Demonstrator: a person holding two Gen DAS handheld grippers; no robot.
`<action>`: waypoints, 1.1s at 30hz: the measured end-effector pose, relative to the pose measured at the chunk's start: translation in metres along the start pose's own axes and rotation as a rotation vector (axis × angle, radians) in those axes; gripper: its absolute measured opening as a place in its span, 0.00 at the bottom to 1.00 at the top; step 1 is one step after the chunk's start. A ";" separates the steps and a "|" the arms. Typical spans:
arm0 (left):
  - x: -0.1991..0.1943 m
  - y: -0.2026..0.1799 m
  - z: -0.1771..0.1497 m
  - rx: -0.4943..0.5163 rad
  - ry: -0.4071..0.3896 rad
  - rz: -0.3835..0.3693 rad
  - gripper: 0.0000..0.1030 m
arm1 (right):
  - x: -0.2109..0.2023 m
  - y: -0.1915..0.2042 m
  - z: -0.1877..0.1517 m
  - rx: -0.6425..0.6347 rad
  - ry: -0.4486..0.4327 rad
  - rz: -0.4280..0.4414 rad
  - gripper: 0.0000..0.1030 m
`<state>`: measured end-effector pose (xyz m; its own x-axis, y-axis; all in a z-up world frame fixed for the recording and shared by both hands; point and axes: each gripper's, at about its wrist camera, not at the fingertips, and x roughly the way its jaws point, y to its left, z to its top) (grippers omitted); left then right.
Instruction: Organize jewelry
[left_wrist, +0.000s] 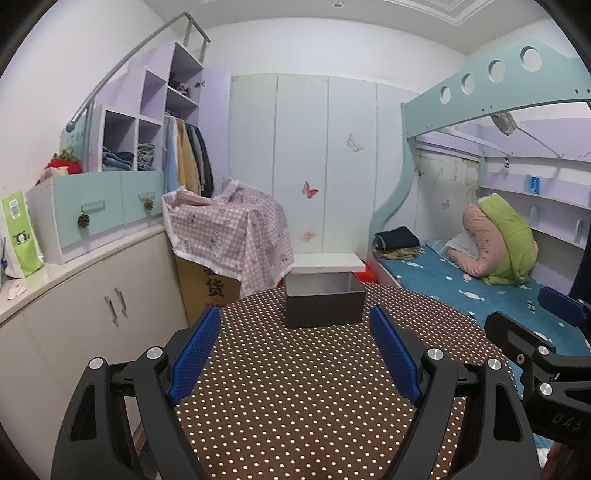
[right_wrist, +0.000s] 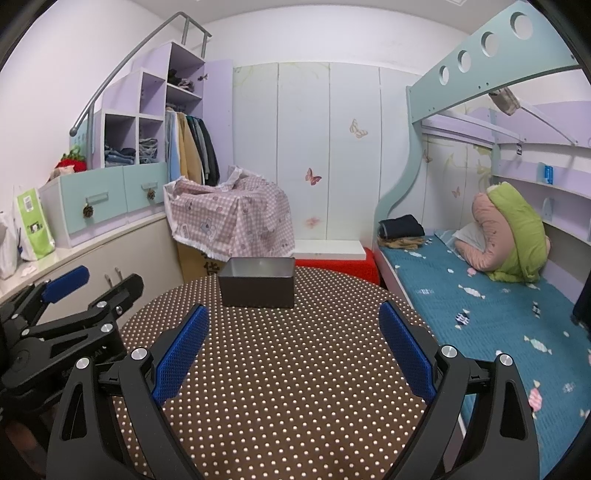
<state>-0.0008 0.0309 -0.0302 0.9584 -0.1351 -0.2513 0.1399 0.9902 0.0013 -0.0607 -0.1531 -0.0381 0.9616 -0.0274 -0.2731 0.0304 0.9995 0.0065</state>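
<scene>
left gripper (left_wrist: 295, 350): jaws spread wide, nothing between the blue pads, poised low over the dotted tablecloth (left_wrist: 314, 387).
right gripper (right_wrist: 293, 350): likewise released, pads wide apart and empty.
jewelry box (left_wrist: 325, 302): a dark rectangular box with a pale metal-looking lining and no lid on it, standing on the far part of the round table, touching neither gripper.
direction from the grippers: straight ahead of both and well apart — in the left wrist view it sits slightly right of the midline, in the right wrist view slightly left, so it lies between the two hands.
long axis: runs side to side across both views, its long front wall facing the grippers.
nearer hand: cannot be told; both seem about equally far.
jewelry: none visible anywhere on the cloth.
hidden: the box interior is seen only along its far inner wall — the front wall blocks the floor, so whether it holds anything cannot be told.
cut off: the near table edge is covered by the gripper bodies.
judgement: nothing yet handled; any reach would go forward toward the box.
</scene>
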 end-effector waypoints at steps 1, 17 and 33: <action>-0.001 0.000 0.000 -0.001 0.000 -0.003 0.78 | 0.000 -0.001 -0.001 0.001 0.002 0.000 0.87; -0.001 -0.004 0.001 0.011 0.003 0.001 0.78 | 0.001 -0.003 -0.001 0.002 0.004 0.002 0.87; 0.000 -0.005 0.002 0.014 0.005 -0.003 0.78 | 0.000 -0.003 0.000 -0.001 0.002 0.003 0.87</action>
<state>-0.0010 0.0262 -0.0282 0.9569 -0.1378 -0.2557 0.1461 0.9892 0.0137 -0.0604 -0.1564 -0.0386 0.9611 -0.0248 -0.2749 0.0276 0.9996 0.0063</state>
